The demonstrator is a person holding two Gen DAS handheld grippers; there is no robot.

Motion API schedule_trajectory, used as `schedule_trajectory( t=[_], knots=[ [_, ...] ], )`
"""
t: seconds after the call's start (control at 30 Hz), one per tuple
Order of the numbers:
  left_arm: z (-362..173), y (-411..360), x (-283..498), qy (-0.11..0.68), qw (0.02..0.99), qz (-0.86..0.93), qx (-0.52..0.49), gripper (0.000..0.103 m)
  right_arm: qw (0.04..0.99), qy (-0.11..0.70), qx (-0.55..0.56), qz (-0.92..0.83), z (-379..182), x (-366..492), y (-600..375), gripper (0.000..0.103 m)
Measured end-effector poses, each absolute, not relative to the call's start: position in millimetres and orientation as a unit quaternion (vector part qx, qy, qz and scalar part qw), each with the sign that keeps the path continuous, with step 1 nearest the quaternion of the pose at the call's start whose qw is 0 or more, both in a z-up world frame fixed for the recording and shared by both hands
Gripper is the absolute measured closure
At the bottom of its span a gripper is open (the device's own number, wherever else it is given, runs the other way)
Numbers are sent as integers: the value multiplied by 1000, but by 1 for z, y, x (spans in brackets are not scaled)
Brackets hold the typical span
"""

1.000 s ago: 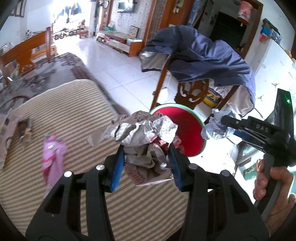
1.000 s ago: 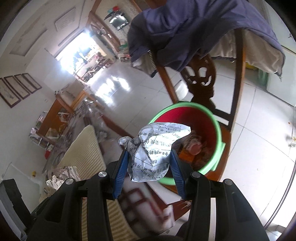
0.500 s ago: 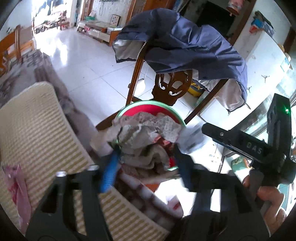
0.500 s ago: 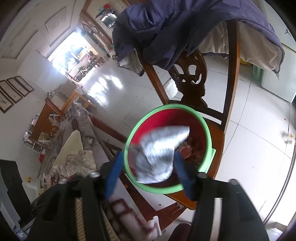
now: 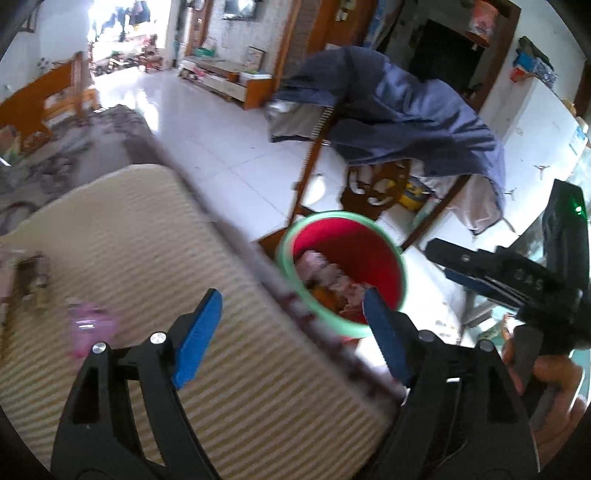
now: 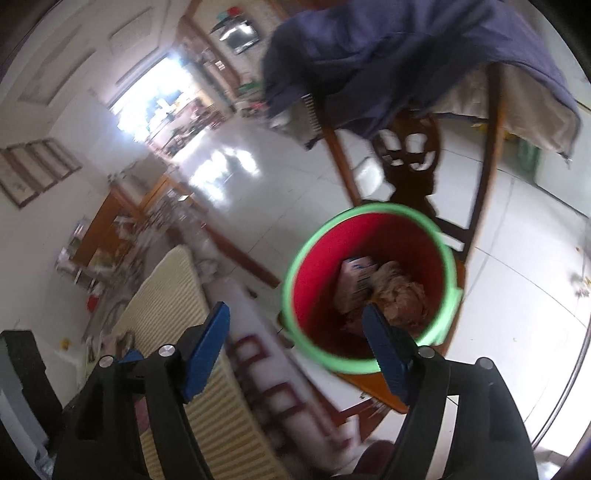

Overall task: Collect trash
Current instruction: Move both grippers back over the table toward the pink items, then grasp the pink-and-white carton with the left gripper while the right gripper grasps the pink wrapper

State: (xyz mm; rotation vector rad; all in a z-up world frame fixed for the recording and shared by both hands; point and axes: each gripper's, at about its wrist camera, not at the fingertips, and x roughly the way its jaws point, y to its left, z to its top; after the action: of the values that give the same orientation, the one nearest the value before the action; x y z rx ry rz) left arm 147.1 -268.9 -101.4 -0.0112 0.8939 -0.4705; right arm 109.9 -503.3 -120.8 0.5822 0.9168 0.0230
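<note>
Both our jaws are opening with nothing between them; the left gripper (image 5: 291,328) and right gripper (image 6: 295,347) hover by the red bucket (image 6: 448,258), where the crumpled paper trash (image 6: 391,291) lies. We risk missing the pink wrapper (image 5: 90,328) left on the striped mat (image 5: 147,236) near its left edge.

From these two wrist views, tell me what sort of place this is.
Most likely a lived-in home, a living or dining room. A carved wooden chair draped with a blue jacket stands on glossy white floor tiles, a wall-mounted television hangs farther back, and a red bucket with a green rim holds trash.
</note>
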Motion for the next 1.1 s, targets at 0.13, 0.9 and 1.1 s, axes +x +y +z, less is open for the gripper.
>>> schedule_trajectory(
  t=[0.13,0.9,1.1],
  knots=[
    [-91,-201,149,404,901,-158,14,22,851,457,252,58,-122,116,-453,30],
    [-179,-5,226,463,869,74,157,31,810,539,130,192,-143,135,-262,24],
    [-174,7,220,469,874,79,103,48,804,546,105,211,-151,144,-231,21]
  ],
)
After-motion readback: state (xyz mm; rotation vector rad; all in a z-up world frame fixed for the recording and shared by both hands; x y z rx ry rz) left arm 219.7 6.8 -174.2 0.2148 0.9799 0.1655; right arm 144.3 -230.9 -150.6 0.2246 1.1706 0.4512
